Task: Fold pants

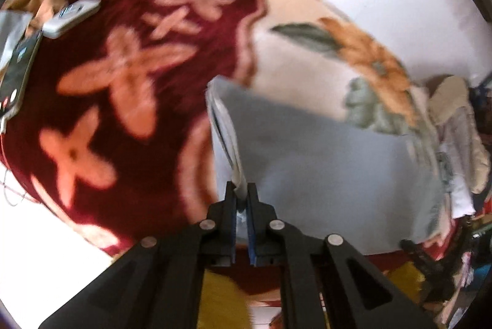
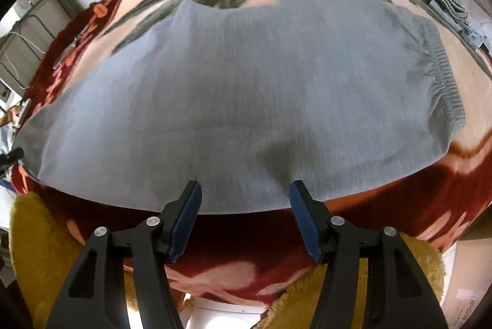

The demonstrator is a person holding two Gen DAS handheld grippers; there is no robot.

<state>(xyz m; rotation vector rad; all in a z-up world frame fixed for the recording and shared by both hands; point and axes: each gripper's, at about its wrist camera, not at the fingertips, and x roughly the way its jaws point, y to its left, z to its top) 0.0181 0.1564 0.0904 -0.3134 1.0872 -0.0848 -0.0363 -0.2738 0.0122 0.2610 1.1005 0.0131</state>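
Soft grey pants (image 2: 233, 95) with a crinkly waistband lie on a fuzzy red flowery blanket (image 2: 399, 196). Left tongs (image 1: 242, 190) pinch the cloth's edge; right tongs (image 2: 246, 193) are spread wide.

Remote (image 1: 72, 18), phone (image 1: 17, 73) at blanket (image 1: 129, 119) edge; centre open.

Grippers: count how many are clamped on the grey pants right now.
1. The left gripper pinches the pants at a lifted hem edge; the right gripper hangs open over their near edge.

Pants (image 2: 246, 101) matt grey knit; blanket (image 2: 461, 190) fuzzy plush (floral).
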